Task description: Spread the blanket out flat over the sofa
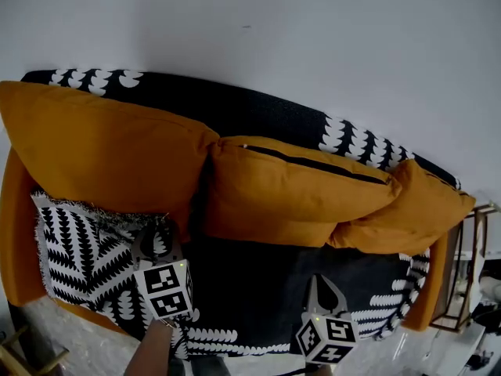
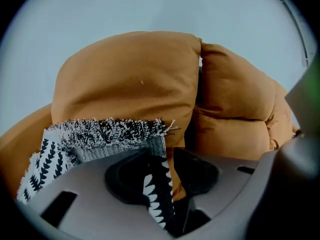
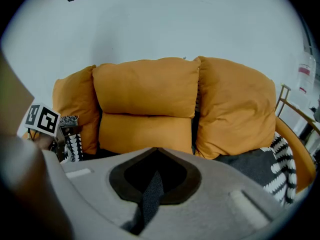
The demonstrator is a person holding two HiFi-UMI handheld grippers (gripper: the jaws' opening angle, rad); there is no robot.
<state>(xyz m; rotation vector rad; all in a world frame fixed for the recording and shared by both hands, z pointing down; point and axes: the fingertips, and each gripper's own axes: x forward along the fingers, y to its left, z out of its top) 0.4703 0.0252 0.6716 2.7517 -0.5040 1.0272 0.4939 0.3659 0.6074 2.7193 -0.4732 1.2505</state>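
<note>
Both claws are clenched on cloth: the left gripper [image 2: 161, 171] pinches a patterned fold of the blanket [image 1: 258, 288], black w/ white leaf print, and the right gripper [image 3: 154, 178] nips a thin dark strip of the same blanket near the seat's front edge. The blanket lies across the seat of the orange sofa [image 1: 14, 233] and also shows along the top of the backrest behind the three back cushions [image 1: 297, 190], so it seems to run under or behind them; can't tell how far it's tucked. On the left end it's bunched, w/ a flipped-over patch and the fringe [image 2: 107, 129] resting against the left cushion [image 1: 102, 147]. The right part looks smoother, the patterned border reaching the right arm. My read: spreading is partway, the left corner not yet laid flat. Risks: both bites are narrow, esp. the right one, so a hard tug could let the cloth slip out. Pulling fwd or sideways w/ the blanket caught behind the cushions may drag them off their seat or tip the middle one. Uneven pull betw. the two hands would skew the border. Letting go of the left fold w/o unfolding it first leaves a doubled layer and the fringe turned under.
</note>
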